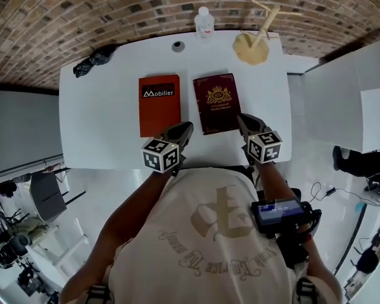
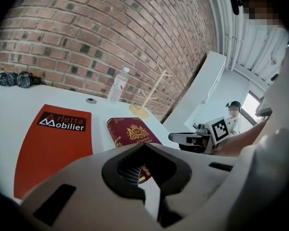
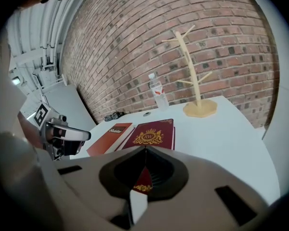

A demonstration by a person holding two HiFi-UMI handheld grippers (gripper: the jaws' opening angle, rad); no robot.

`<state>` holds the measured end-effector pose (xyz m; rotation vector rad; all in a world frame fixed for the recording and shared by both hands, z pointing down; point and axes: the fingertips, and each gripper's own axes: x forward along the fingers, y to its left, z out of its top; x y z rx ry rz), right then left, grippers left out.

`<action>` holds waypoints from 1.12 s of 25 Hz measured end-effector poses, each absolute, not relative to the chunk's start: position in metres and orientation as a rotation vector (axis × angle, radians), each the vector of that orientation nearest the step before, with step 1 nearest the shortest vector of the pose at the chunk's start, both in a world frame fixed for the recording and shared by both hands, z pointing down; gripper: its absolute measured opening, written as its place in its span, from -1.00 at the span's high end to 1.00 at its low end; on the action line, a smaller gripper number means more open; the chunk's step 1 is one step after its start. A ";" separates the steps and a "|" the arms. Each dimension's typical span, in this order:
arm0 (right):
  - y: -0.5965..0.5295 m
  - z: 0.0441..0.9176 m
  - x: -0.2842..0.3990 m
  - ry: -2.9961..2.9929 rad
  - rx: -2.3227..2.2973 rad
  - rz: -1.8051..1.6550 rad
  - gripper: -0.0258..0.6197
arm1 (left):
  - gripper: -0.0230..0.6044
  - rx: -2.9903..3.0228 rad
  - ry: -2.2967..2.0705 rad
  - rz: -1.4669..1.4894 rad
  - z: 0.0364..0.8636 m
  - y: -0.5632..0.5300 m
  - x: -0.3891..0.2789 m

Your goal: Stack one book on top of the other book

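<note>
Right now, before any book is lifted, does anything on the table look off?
Nothing spilled or damaged. The orange book and maroon book lie flat, side by side, apart; the maroon one sits slightly askew. A dark crumpled bundle lies at the far left corner.

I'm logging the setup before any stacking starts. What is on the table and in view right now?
Table: one, white, by the brick wall.
Orange book: one, orange, flat, left of centre.
Maroon book: one, dark red with gold crest, flat, right of the orange book, apart.
Bottle: one, clear, far edge.
Wooden stand: one, pale, far right corner.
Dark bundle: one, black, far left corner.
Left gripper: one, grey, fingers together, near edge.
Right gripper: one, grey, fingers together, near the maroon book's corner.
</note>
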<state>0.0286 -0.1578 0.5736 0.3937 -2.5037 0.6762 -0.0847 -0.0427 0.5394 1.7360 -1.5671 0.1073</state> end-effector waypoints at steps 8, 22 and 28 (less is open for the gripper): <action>-0.178 0.601 0.023 -2.432 0.393 0.622 0.85 | 0.86 1.725 -1.561 0.122 0.543 -0.048 -0.084; -0.183 0.623 0.019 -2.326 0.384 0.510 0.85 | 0.86 1.654 -1.527 0.072 0.558 -0.053 -0.091; -0.186 0.624 0.017 -2.333 0.389 0.521 0.85 | 0.86 1.666 -1.513 0.059 0.559 -0.059 -0.090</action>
